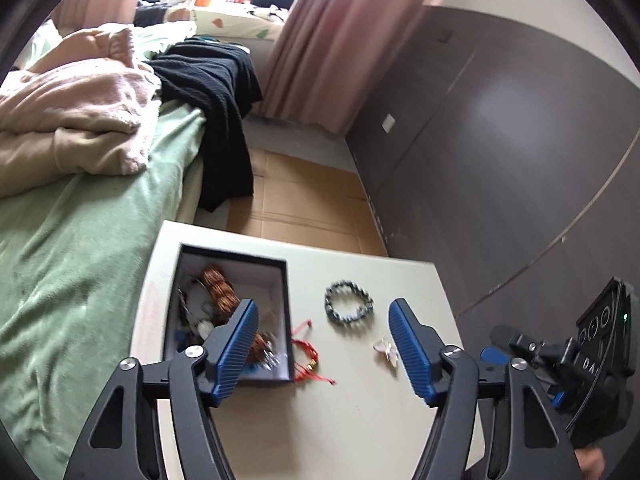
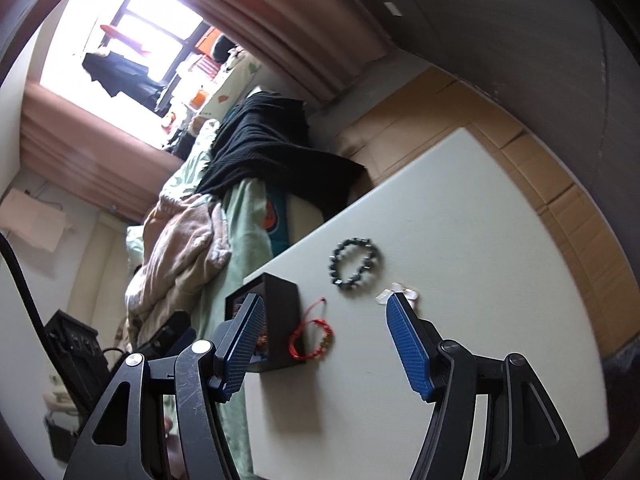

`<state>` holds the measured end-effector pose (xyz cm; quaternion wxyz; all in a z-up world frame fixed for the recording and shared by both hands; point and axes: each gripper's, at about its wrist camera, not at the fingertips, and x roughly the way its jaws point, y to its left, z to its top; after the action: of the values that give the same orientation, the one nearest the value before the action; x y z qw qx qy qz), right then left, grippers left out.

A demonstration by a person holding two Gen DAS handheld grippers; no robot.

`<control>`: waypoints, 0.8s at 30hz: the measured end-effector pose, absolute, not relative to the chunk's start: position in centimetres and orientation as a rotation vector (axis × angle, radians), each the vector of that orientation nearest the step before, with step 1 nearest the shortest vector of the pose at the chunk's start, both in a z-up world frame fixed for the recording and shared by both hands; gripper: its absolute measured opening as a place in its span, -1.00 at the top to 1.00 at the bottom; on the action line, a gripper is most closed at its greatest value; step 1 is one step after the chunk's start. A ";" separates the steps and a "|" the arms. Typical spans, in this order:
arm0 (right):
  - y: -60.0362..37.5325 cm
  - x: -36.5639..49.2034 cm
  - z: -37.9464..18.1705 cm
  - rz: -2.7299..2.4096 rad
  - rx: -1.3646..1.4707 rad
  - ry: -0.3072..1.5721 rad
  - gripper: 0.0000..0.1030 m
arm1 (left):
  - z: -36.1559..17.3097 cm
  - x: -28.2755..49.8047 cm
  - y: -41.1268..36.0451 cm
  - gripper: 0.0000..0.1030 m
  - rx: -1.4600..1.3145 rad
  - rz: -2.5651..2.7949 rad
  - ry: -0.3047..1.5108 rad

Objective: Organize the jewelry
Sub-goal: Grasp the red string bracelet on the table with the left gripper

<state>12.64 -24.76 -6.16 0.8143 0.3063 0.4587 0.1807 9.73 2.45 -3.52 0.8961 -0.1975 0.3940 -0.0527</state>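
A black jewelry box [image 1: 280, 280] with a white lining stands on the white table [image 1: 360, 420] and holds several pieces, among them a copper-brown bracelet [image 1: 218, 288]. To its right lie a red cord bracelet [image 1: 308, 354], a dark blue-grey bead bracelet [image 1: 349, 302] and a small clear butterfly charm [image 1: 386, 351]. My left gripper [image 1: 322, 348] is open and empty above the red bracelet. My right gripper [image 2: 324, 344] is open and empty; between its fingers lie the red bracelet [image 2: 312, 338] and, farther off, the bead bracelet [image 2: 354, 264]. The charm [image 2: 400, 294] is by the right finger. The box [image 2: 280, 300] is at the left.
A bed with a green sheet [image 1: 80, 260], a pink blanket [image 1: 72, 112] and a black garment [image 1: 216, 92] borders the table's left. Cardboard [image 1: 304, 204] covers the floor beyond. A dark wardrobe [image 1: 500, 140] stands at the right. The right gripper's body [image 1: 580, 360] shows at the lower right.
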 end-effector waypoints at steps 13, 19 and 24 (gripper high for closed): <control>-29.9 9.6 -6.7 0.320 0.704 0.985 -0.25 | -7.9 8.8 -1.1 -0.19 -0.542 -0.121 0.997; -31.3 9.3 -6.9 0.312 0.730 0.982 -0.25 | -9.5 9.4 -2.6 -0.19 -0.531 -0.060 1.021; -31.8 9.5 -7.2 0.304 0.740 0.991 -0.25 | -11.1 10.4 -2.9 -0.04 -0.543 -0.030 1.055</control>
<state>9.54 -31.76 -7.21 0.8038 0.3456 0.4629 0.1419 10.37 -2.88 -11.08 0.8291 -0.2559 0.4970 -0.0143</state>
